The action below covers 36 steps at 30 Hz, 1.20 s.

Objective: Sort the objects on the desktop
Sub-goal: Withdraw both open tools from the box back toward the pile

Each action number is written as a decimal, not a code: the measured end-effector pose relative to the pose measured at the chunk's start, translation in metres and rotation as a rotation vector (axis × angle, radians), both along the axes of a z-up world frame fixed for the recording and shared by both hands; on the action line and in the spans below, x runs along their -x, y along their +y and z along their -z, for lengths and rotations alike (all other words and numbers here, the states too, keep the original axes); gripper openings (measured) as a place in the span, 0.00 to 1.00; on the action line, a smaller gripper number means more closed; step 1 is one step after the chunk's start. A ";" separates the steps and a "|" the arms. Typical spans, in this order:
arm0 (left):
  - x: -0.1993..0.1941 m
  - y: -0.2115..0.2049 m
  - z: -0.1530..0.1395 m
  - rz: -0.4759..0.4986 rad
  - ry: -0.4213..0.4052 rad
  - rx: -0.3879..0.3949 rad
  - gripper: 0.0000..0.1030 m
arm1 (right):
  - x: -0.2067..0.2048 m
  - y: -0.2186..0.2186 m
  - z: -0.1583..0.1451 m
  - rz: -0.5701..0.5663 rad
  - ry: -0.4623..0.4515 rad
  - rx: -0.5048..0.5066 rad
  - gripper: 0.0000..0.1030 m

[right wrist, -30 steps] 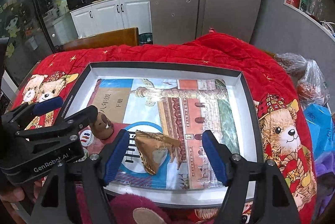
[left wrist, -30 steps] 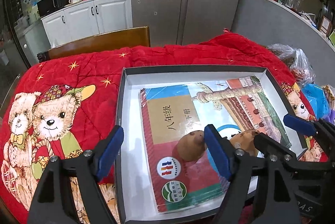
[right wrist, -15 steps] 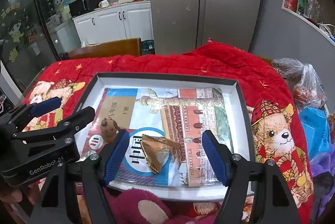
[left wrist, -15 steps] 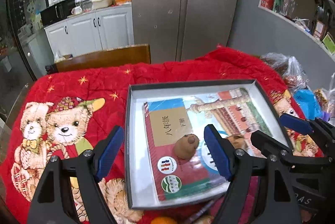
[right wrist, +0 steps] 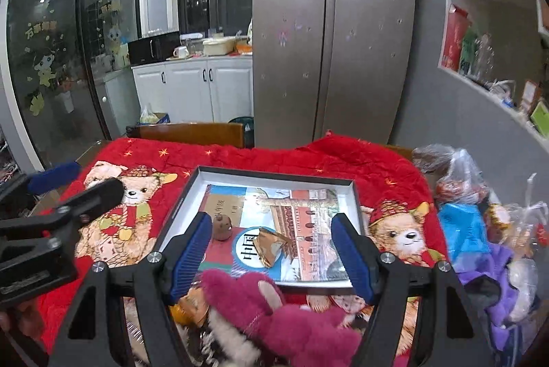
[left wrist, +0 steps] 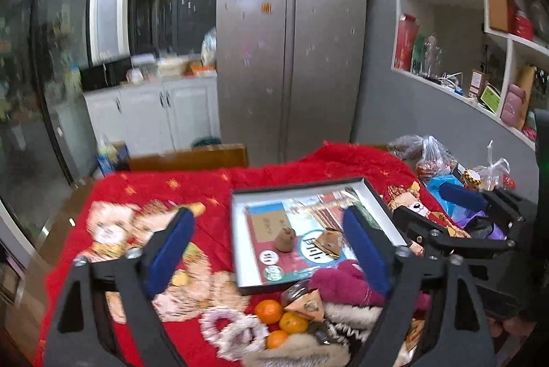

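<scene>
A shallow dark-rimmed box [left wrist: 236, 250] [right wrist: 274, 173] lies on the red bear blanket and holds a textbook [right wrist: 302, 212]. On the book sit a small brown figure [left wrist: 284, 240] [right wrist: 222, 226] and a gold wrapped packet [left wrist: 329, 241] [right wrist: 271, 245]. My left gripper [left wrist: 266, 226] hangs above and in front of the box, its jaws opening with nothing between them. My right gripper [right wrist: 271, 226] is open and empty, likewise held back over the box's near edge. A pink plush toy [right wrist: 274, 305] [left wrist: 343, 281] and several oranges [left wrist: 269, 310] lie nearest to me.
Plastic bags [right wrist: 456, 174], a blue bag [right wrist: 463, 229] and purple cloth [right wrist: 504, 267] crowd the table's right side. A wooden chair back [right wrist: 192, 133] stands beyond the far edge. Fluffy white items [left wrist: 233, 329] lie by the oranges.
Both grippers rose and drew back from the box, so the plush toy and oranges at the near edge came into view. The left jaws widened. The figure and packet stayed on the book.
</scene>
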State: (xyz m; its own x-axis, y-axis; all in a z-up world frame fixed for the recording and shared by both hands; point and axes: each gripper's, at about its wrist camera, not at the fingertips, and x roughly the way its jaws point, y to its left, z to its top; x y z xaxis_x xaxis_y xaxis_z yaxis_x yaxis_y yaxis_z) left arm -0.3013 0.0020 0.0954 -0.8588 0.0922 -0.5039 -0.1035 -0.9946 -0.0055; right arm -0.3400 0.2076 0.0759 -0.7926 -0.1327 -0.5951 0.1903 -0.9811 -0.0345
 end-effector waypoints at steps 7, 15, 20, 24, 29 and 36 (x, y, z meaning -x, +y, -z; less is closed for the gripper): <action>-0.071 -0.010 -0.028 -0.030 0.084 -0.002 0.93 | -0.069 -0.010 -0.036 0.004 0.114 -0.023 0.72; -0.152 -0.020 -0.015 -0.041 0.120 -0.044 1.00 | -0.146 0.000 -0.045 0.024 0.203 0.017 0.83; -0.191 -0.033 0.039 -0.035 0.051 -0.123 1.00 | -0.198 0.019 -0.013 0.038 0.212 0.079 0.83; -0.198 -0.032 0.091 -0.027 -0.050 -0.111 1.00 | -0.224 0.033 0.027 0.067 0.190 0.090 0.83; -0.196 -0.022 0.126 -0.026 -0.131 -0.099 0.99 | -0.229 0.046 0.069 0.093 0.083 0.057 0.83; -0.192 -0.007 0.130 0.010 -0.127 -0.055 0.99 | -0.226 0.046 0.080 0.068 0.045 0.056 0.83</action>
